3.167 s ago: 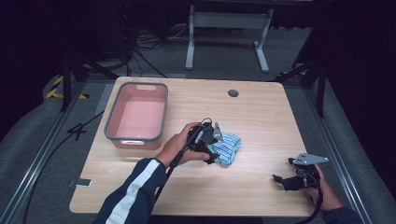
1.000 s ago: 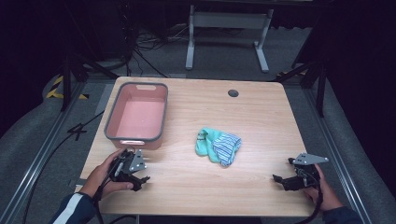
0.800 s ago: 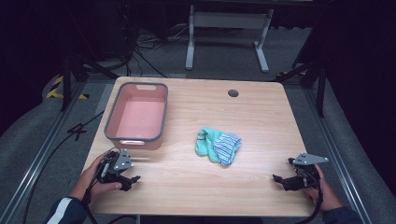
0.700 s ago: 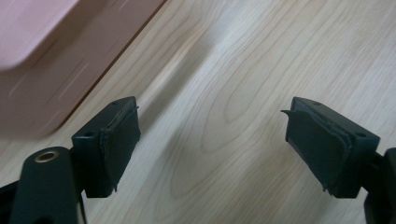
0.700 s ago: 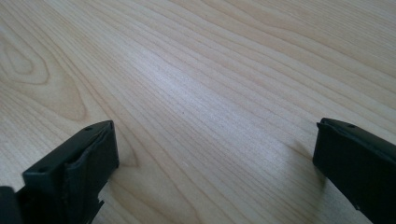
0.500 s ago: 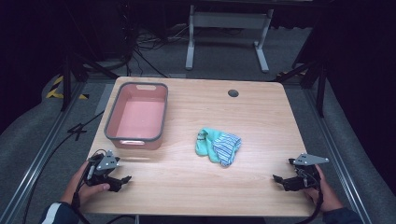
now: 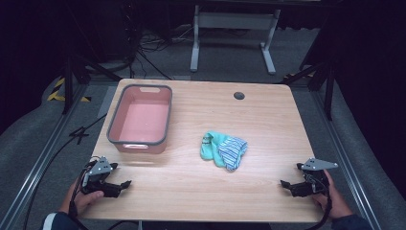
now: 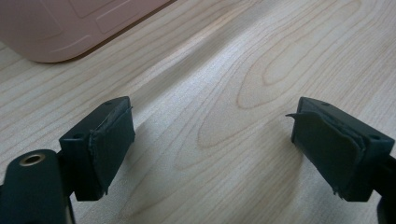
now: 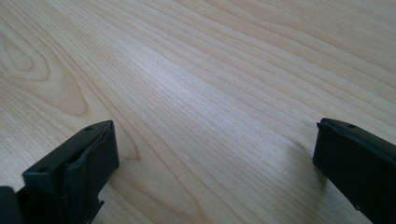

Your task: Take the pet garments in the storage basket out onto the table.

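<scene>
Sock bundle (image 7: 224,150), teal plus striped, lies mid-table, right of pink tub (image 7: 140,120), well apart from both grippers. Left gripper (image 7: 125,184) at near-left edge, jaws apart and just been opening, nothing between. Right gripper (image 7: 284,184) jaws apart, empty. Judged soft, light, limp, non-fragile; best pinched at a raised fold where both layers overlap

Both grippers black: left gripper (image 7: 125,183) and right gripper (image 7: 285,183) each carry a grey triangular plate, trailing cable; worn black pads (image 8: 112,144); sleeves probably dark navy.
</scene>
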A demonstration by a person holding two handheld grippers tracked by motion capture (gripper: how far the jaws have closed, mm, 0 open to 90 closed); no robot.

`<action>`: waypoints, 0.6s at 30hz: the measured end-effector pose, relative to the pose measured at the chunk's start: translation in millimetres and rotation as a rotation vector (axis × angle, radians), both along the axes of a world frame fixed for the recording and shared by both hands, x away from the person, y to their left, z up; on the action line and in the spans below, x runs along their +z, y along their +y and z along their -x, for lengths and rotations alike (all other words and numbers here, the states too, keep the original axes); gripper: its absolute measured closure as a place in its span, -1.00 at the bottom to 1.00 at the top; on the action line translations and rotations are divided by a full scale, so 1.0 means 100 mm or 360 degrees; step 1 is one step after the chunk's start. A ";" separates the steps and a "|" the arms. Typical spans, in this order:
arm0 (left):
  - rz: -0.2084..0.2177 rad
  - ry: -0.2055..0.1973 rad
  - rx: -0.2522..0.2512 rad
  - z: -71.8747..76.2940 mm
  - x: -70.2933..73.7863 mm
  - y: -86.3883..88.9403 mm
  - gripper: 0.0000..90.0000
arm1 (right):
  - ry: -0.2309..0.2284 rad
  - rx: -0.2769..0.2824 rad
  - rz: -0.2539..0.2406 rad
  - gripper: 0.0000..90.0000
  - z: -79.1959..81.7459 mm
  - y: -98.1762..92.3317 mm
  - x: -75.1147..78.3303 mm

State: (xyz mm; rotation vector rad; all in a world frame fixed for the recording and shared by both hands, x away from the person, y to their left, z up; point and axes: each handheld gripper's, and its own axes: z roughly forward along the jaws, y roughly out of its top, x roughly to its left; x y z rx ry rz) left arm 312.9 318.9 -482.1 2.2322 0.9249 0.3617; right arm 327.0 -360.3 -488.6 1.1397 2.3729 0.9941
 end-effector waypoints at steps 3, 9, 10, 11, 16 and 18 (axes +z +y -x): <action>-0.0002 -0.0003 0.0010 0.01 0.00 0.00 -0.70 | 0.0000 0.0000 -0.0001 -0.99 0.00 0.00 0.00; 0.0000 0.0001 0.0021 0.01 0.00 0.00 -0.70 | 0.0000 0.0001 0.0000 -0.99 0.00 0.00 0.00; -0.0002 0.0000 0.0021 0.01 0.00 0.00 -0.70 | 0.0000 0.0000 0.0000 -0.99 0.00 0.00 0.00; 0.0000 0.0001 0.0021 0.01 0.00 0.00 -0.70 | 0.0000 0.0000 -0.0001 -0.99 0.00 0.00 0.00; 0.0000 0.0001 0.0021 0.01 0.00 0.00 -0.70 | 0.0000 0.0001 -0.0001 -0.99 0.00 0.00 0.00; -0.0002 0.0000 0.0021 0.01 0.00 0.00 -0.70 | 0.0000 0.0001 -0.0001 -0.99 0.00 0.00 0.00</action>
